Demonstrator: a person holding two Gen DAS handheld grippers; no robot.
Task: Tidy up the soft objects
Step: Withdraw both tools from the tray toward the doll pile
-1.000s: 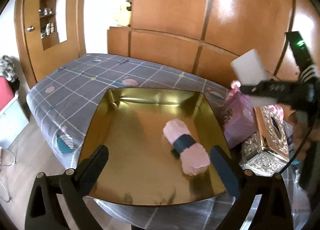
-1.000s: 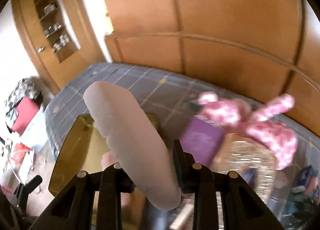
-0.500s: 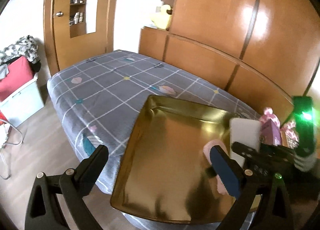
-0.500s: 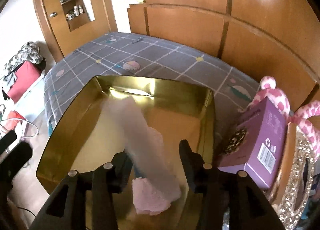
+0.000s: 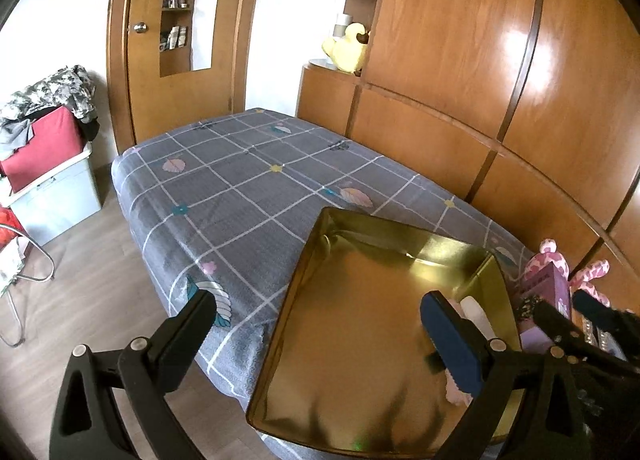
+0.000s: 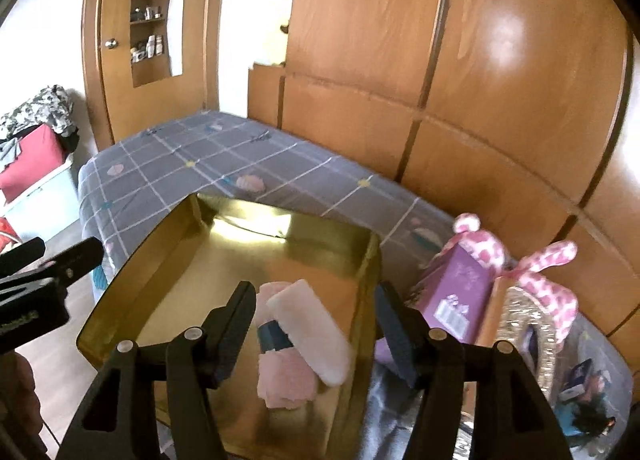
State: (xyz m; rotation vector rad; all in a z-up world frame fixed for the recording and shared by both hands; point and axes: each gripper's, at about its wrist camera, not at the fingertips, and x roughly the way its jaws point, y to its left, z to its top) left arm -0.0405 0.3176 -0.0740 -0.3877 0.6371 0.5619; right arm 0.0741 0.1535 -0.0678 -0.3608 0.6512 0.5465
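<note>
Here the right claw (image 6: 316, 324), its jaws opening, has just released the white pad (image 6: 310, 330) onto the pink roll (image 6: 282, 374) in the gold tray (image 6: 132, 272) below; left claw (image 5: 320, 334) apart, empty.

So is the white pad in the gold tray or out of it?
In. The white pad lies inside the gold tray, leaning across the pink roll by its right wall.

hidden: pink roll (image 5: 456, 392) and white pad (image 5: 476, 312) mostly behind left gripper's finger (image 5: 448, 340) at gold tray (image 5: 304, 272) right wall | cut off: tray near edge by frame bottom | too small: shelf items (image 6: 148, 46) | blurred: box label (image 6: 452, 314)
</note>
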